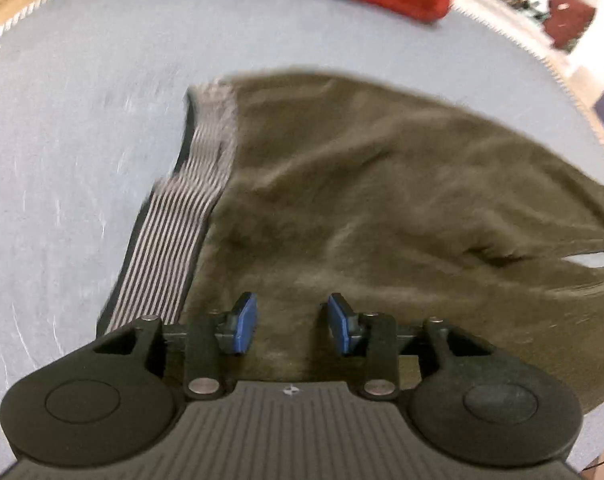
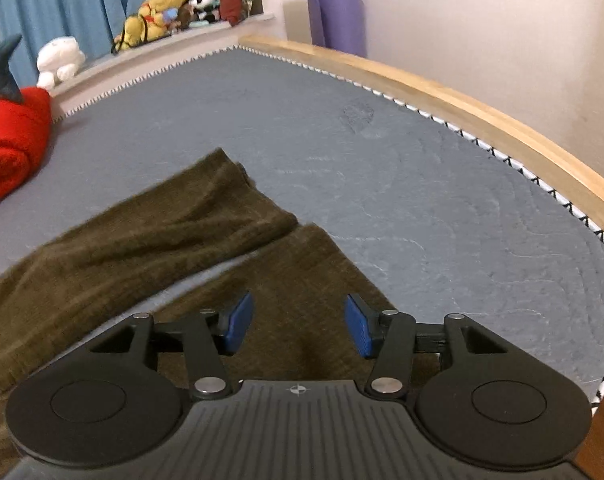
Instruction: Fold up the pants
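Olive-brown pants [image 1: 362, 184] lie flat on a grey mattress [image 1: 82, 140]. Their striped grey waistband [image 1: 182, 216] runs along the left side in the left wrist view. My left gripper [image 1: 293, 326] hovers over the pants' upper part just right of the waistband, its blue pads apart with only flat cloth below them. In the right wrist view the two pant legs [image 2: 174, 224] spread toward the far left, one lying partly across the other. My right gripper [image 2: 300, 330] is above the nearer leg [image 2: 302, 276], open, with nothing pinched between its pads.
A red folded blanket [image 2: 10, 148] lies at the mattress's far left. Plush toys [image 2: 158, 12] sit on a ledge before a blue curtain [image 2: 62, 0]. A wooden bed rail [image 2: 442, 88] edges the right side, with a purple rolled mat [image 2: 338, 20] by the wall.
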`<action>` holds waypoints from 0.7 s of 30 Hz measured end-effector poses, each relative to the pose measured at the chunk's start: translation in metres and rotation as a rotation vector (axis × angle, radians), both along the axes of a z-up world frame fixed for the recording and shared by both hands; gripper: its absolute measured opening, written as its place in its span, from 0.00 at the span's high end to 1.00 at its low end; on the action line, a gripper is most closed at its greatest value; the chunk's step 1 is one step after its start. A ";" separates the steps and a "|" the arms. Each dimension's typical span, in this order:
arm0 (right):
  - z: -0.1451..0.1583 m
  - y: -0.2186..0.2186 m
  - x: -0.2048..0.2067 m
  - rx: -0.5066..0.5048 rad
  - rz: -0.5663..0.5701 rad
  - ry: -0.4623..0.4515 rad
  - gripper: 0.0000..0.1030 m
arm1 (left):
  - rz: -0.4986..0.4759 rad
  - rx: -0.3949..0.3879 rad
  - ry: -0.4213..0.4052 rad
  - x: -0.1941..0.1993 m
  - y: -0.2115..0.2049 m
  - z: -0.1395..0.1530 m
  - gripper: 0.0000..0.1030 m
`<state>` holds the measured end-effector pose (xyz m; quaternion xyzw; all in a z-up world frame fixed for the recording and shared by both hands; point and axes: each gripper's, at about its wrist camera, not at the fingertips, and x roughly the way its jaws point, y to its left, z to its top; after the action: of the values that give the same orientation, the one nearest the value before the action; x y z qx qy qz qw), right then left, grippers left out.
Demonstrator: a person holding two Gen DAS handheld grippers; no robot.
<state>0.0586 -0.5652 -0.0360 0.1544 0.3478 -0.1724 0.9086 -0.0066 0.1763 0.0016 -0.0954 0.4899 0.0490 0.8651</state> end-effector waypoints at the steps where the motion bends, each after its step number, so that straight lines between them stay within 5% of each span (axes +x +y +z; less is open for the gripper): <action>1: 0.004 0.006 -0.001 -0.009 0.001 -0.013 0.48 | -0.009 0.019 -0.025 -0.001 -0.004 0.006 0.56; 7: 0.053 0.052 -0.002 -0.047 0.060 -0.183 0.47 | -0.037 0.040 -0.115 0.001 -0.021 0.026 0.54; 11: 0.104 0.098 -0.012 -0.013 0.103 -0.333 0.37 | -0.012 0.003 -0.164 0.006 -0.022 0.035 0.55; 16: 0.165 0.162 -0.037 0.067 0.270 -0.485 0.29 | 0.011 -0.037 -0.217 0.013 -0.023 0.044 0.55; 21: 0.159 0.220 -0.057 0.035 0.463 -0.588 0.22 | 0.001 -0.037 -0.225 0.014 -0.022 0.044 0.55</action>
<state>0.0017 -0.3450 0.1226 0.1300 0.1008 0.0955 0.9817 0.0077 0.1546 0.0460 -0.1167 0.3903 0.0294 0.9128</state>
